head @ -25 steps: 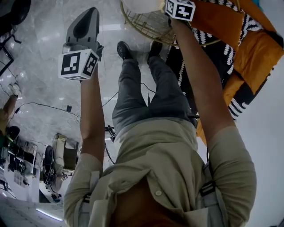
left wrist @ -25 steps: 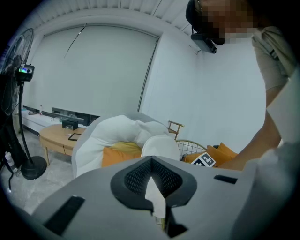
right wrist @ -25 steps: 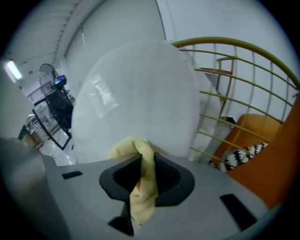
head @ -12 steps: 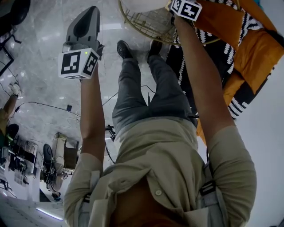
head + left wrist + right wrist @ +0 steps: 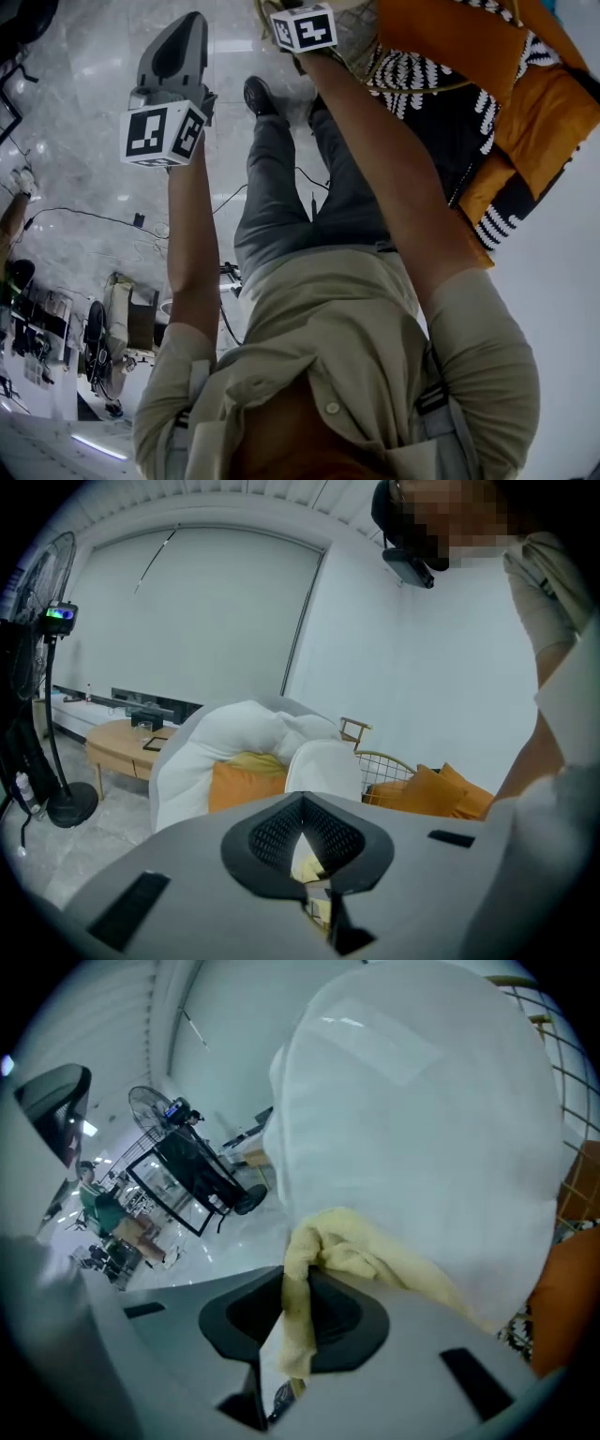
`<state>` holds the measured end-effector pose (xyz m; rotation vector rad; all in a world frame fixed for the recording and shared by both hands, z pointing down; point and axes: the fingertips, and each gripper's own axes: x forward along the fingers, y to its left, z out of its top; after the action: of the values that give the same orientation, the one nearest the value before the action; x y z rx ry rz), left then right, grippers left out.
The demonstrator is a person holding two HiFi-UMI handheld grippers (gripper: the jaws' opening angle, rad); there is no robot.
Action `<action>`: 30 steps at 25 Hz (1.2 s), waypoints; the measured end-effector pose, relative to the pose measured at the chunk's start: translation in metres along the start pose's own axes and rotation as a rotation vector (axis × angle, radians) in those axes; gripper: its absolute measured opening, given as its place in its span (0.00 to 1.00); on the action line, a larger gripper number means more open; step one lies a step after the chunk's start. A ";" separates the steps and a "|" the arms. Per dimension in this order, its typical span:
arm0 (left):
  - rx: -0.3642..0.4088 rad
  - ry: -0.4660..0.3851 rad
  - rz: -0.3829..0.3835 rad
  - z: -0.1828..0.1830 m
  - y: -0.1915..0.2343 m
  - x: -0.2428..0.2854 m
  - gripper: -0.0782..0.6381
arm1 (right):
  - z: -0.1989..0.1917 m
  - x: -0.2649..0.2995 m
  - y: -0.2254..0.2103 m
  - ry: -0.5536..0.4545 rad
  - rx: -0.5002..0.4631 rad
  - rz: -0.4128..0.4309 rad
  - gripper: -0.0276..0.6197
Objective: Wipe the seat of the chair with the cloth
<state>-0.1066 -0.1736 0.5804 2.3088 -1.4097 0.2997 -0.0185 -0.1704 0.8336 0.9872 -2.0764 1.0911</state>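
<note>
The yellow cloth [image 5: 347, 1255] hangs bunched from my right gripper [image 5: 295, 1321], which is shut on it and presses it against the chair's white seat cushion [image 5: 422, 1129]. Gold wire of the chair frame [image 5: 562, 1063] shows at the right. In the head view only that gripper's marker cube [image 5: 303, 28] shows, at the top over the chair's wire frame [image 5: 412, 89]. My left gripper [image 5: 187, 28] is held up away from the chair, to its left. Its jaws [image 5: 302, 841] are together with nothing between them. It looks across at the chair's white cushion [image 5: 323, 771].
Orange cushions [image 5: 441, 42] with black-and-white patterned ones lie right of the chair. A white armchair [image 5: 225, 733], a wooden table [image 5: 122, 742] and a standing fan [image 5: 52, 667] are beyond. Cables [image 5: 94, 225] run over the marble floor. The person's shoes [image 5: 258, 94] stand by the chair.
My right gripper has swung left across the chair with the cloth, and the white cushion has left the head view. The left gripper has stayed in place.
</note>
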 end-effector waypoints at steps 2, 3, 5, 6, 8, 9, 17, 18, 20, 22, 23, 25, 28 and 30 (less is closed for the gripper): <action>-0.005 0.001 0.004 -0.006 0.004 -0.003 0.13 | -0.002 0.008 0.023 0.001 -0.022 0.033 0.16; -0.007 0.002 0.005 -0.006 0.006 -0.004 0.13 | -0.003 0.010 0.030 0.006 -0.025 0.044 0.16; -0.010 0.000 0.004 -0.002 0.009 -0.003 0.13 | 0.000 0.008 0.030 0.013 -0.033 0.044 0.16; -0.011 -0.001 0.003 0.000 0.008 -0.002 0.13 | 0.002 0.005 0.024 0.014 -0.038 0.034 0.16; -0.011 -0.004 -0.001 0.001 0.005 0.000 0.13 | 0.001 -0.002 0.002 0.015 -0.043 0.001 0.16; -0.010 -0.005 -0.002 0.000 0.003 0.000 0.13 | -0.001 -0.006 -0.011 0.015 -0.043 -0.021 0.16; 0.004 -0.014 -0.013 0.003 -0.007 -0.003 0.13 | 0.007 -0.057 -0.141 -0.012 -0.001 -0.259 0.15; 0.005 -0.016 -0.013 0.005 -0.007 -0.004 0.13 | 0.012 -0.065 -0.153 -0.022 0.006 -0.292 0.15; 0.009 -0.017 -0.015 0.010 -0.008 -0.006 0.13 | 0.021 -0.081 -0.173 -0.043 0.020 -0.352 0.15; 0.019 -0.017 -0.021 0.016 -0.008 -0.006 0.13 | 0.028 -0.097 -0.188 -0.061 0.042 -0.395 0.15; 0.025 -0.018 -0.023 0.021 -0.008 -0.006 0.13 | 0.031 -0.103 -0.192 -0.066 0.057 -0.405 0.15; 0.039 -0.026 -0.027 0.033 -0.010 -0.010 0.13 | 0.033 -0.113 -0.189 -0.066 0.100 -0.387 0.15; 0.059 -0.044 -0.026 0.056 -0.018 -0.020 0.13 | 0.034 -0.128 -0.167 -0.065 0.145 -0.325 0.15; 0.071 -0.053 -0.022 0.074 -0.022 -0.031 0.13 | 0.043 -0.145 -0.153 -0.083 0.141 -0.316 0.15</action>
<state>-0.1038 -0.1736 0.4976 2.4045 -1.4193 0.2875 0.1800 -0.2181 0.7658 1.3969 -1.8434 1.0547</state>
